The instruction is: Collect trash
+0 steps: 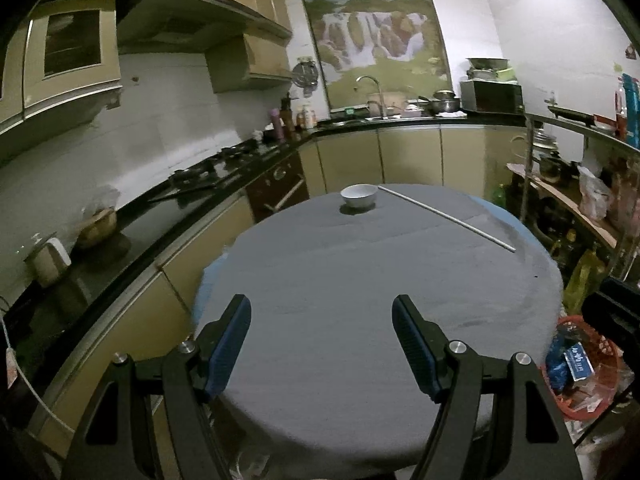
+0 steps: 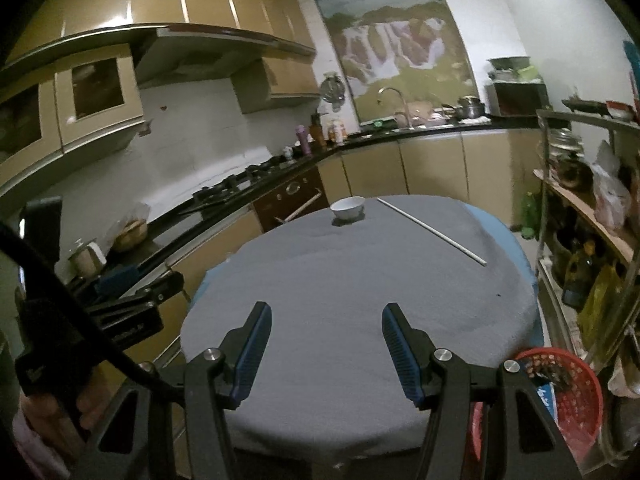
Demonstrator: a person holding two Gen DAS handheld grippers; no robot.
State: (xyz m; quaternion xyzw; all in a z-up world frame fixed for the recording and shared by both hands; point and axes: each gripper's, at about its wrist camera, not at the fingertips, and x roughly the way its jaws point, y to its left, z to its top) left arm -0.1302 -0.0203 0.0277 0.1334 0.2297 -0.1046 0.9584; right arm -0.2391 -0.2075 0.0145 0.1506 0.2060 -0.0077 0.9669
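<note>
Left gripper [image 1: 322, 322]: you hold it over the near edge of the round tabletop [image 1: 360, 280]; jaws spread wide, blue pads facing each other, nothing between them.
Right gripper [image 2: 326, 330]: you hold it over the near edge as well, just right of the left one; jaws spread wide, nothing held.
Left gripper seen from the right wrist view: black frame at the left margin [image 2: 132, 300], beside the tabletop edge.
Tabletop: round, covered with a grey cloth; a blue layer shows under its rim on the right side.
Trash basket [image 2: 572, 396]: red perforated plastic, on the floor just beside the tabletop's near right edge, below the cloth line.
Trash [image 1: 570, 362]: lies inside the basket; a blue wrapper, a blue and white packet with print you cannot read, and smaller pale scraps under them.
Bowl [image 1: 359, 196]: white, upright, at the far edge of the tabletop, well apart from both grippers.
Rod [image 1: 444, 216]: thin, pale, lying flat on the cloth, running from beside the bowl toward the right edge.
Surroundings: kitchen counter [image 1: 160, 208] on the left, a shelf rack [image 2: 580, 208] with bottles and bags on the right.
</note>
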